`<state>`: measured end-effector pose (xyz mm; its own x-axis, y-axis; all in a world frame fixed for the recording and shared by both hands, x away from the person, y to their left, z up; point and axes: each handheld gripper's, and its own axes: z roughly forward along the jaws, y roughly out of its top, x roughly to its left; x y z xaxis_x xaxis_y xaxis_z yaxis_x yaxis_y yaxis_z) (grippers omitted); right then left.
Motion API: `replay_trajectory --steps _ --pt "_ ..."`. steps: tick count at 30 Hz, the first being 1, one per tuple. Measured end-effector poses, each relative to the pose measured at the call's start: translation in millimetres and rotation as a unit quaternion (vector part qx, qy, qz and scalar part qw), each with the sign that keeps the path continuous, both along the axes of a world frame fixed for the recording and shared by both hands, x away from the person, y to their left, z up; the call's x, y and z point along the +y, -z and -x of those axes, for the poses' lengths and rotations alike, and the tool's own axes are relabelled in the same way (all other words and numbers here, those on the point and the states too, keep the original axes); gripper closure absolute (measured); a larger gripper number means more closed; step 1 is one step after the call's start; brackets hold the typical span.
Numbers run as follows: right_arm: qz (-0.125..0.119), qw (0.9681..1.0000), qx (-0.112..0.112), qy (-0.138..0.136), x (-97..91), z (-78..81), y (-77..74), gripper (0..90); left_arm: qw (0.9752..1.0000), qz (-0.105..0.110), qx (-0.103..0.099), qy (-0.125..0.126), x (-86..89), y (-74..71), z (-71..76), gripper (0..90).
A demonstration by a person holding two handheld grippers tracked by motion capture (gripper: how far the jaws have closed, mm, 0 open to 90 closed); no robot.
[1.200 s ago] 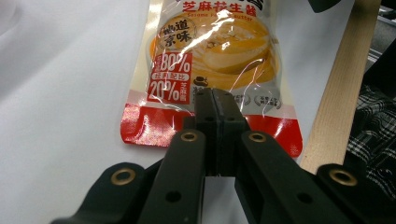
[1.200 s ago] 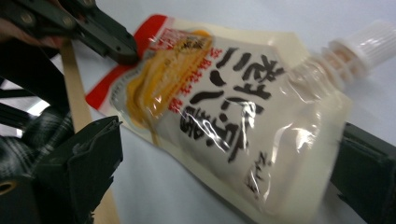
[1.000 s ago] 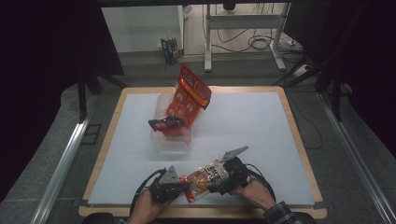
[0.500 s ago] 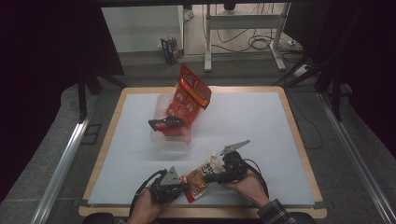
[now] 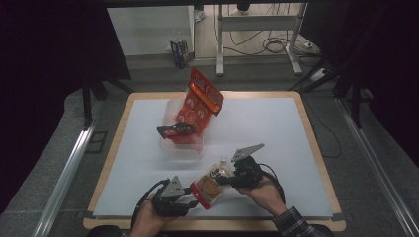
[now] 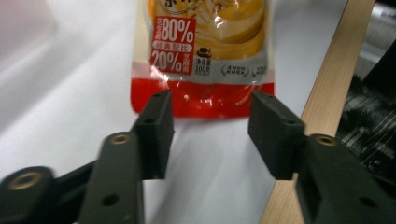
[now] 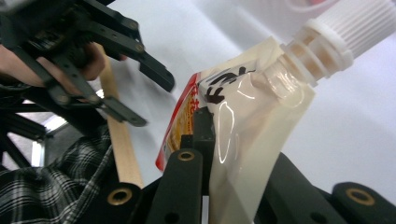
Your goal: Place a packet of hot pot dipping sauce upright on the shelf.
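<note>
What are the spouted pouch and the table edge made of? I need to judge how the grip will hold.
The spouted pouch looks like glossy, flexible plastic film: it creases and throws bright glare. Its ribbed cap seems hard, matte white plastic. The table edge looks like pale wood or wood-look laminate, with faint grain and a satin finish.

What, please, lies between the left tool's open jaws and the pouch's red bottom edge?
Only bare white table; the left tool stands short of the pouch in its own view.
</note>
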<state>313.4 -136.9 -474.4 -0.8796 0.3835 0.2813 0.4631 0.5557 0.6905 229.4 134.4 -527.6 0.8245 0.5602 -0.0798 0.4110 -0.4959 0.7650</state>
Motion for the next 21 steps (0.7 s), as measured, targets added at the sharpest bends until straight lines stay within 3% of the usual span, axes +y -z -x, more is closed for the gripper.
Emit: replay_trajectory --steps 3,7,15,21 --pt "0.0 1.0 -0.009 0.005 -2.5 -1.7 -5.6 85.3 0.9999 0.015 -0.001 -0.004 5.2 -1.4 -0.8 37.8" --pt "0.003 0.9997 -0.024 0.005 -4.5 -3.1 -13.0 85.8 0.9999 0.014 -0.001 -0.003 5.4 -1.1 -1.7 26.9" --pt "0.007 0.9989 -0.045 0.013 -9.2 -9.0 -28.8 86.4 0.9999 0.011 -0.002 0.004 3.5 -1.3 -0.9 13.4" --pt "0.004 0.998 -0.059 0.022 -13.0 -15.7 -42.2 86.7 0.9998 0.014 -0.008 -0.01 8.0 -2.3 -1.8 5.5"
